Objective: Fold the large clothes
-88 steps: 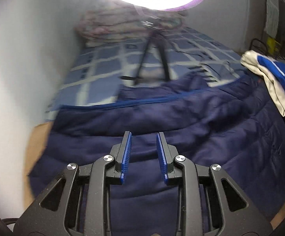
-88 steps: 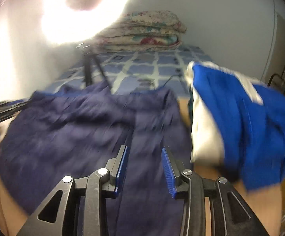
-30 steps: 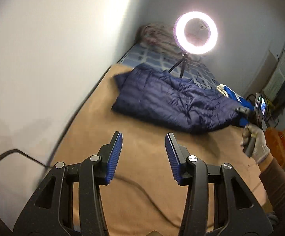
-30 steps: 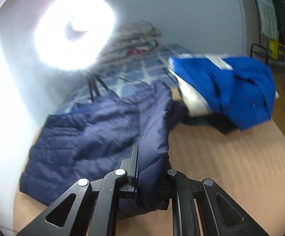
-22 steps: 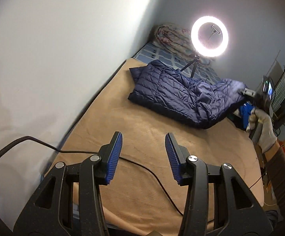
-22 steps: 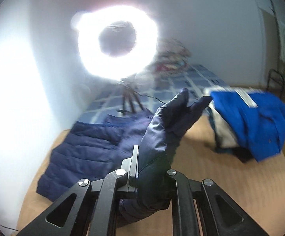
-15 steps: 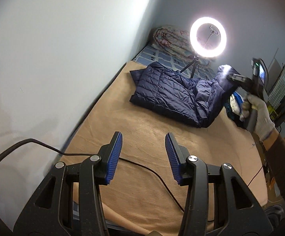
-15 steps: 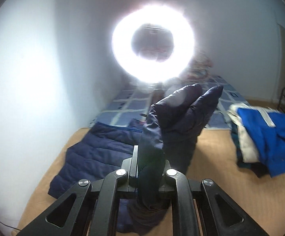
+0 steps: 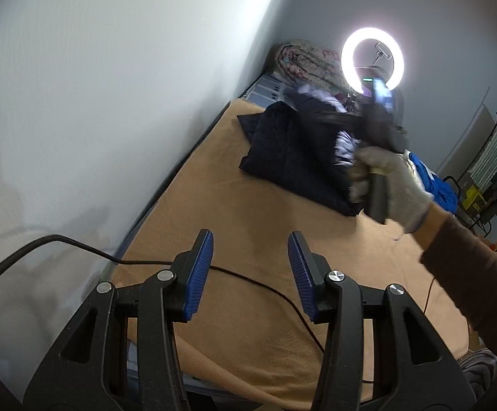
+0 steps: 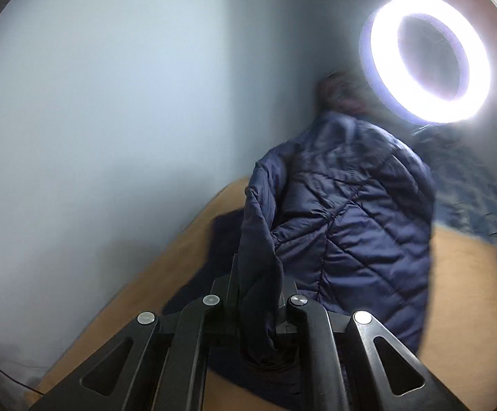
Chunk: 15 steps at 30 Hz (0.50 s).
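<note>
A navy quilted jacket [image 9: 293,150] lies on the tan blanket [image 9: 248,226] near the far end of the bed. My right gripper [image 10: 258,291] is shut on an edge of the jacket [image 10: 344,226] and holds it lifted over the rest of the garment. The gloved right hand and its gripper show in the left wrist view [image 9: 375,120], above the jacket. My left gripper [image 9: 248,274] is open and empty, well back from the jacket, over the near part of the blanket.
A lit ring light [image 9: 371,58] on a tripod stands behind the jacket. Folded quilts [image 9: 306,65] lie by the far wall. A blue and white garment [image 9: 436,185] lies at the right. A black cable [image 9: 248,277] crosses the blanket. A wall [image 9: 111,102] runs along the left.
My right gripper has carried the held jacket edge up and leftward across the garment, folding it over. My left gripper stays open and has hardly moved.
</note>
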Each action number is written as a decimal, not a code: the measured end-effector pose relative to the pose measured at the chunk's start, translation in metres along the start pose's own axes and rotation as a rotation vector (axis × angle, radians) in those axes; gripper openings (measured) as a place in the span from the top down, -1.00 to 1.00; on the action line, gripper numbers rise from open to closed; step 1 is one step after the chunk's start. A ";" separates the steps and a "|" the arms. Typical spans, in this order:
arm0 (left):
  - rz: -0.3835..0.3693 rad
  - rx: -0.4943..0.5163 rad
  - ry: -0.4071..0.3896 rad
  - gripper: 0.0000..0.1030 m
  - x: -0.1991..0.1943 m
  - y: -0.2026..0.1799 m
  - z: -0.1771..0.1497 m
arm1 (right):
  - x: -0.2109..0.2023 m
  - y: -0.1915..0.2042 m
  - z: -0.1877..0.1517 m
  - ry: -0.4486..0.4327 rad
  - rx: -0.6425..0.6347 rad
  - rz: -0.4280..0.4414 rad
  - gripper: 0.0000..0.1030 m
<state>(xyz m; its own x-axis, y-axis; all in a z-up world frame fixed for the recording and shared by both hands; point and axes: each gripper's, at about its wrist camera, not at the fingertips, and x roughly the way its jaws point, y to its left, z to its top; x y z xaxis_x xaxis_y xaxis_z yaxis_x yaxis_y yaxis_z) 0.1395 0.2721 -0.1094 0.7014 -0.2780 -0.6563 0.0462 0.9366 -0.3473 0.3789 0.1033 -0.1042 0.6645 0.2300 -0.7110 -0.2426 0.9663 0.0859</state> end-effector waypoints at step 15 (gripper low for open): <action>0.022 0.022 0.033 0.10 0.018 -0.009 -0.005 | 0.085 0.039 -0.024 0.164 0.022 0.132 0.67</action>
<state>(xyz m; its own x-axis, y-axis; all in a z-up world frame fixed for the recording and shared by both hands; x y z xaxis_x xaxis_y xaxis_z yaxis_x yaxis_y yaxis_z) 0.1484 0.2580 -0.1213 0.6784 -0.2636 -0.6857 0.0471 0.9471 -0.3175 0.4096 0.1575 -0.1782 0.5037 0.3350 -0.7962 -0.3034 0.9316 0.2001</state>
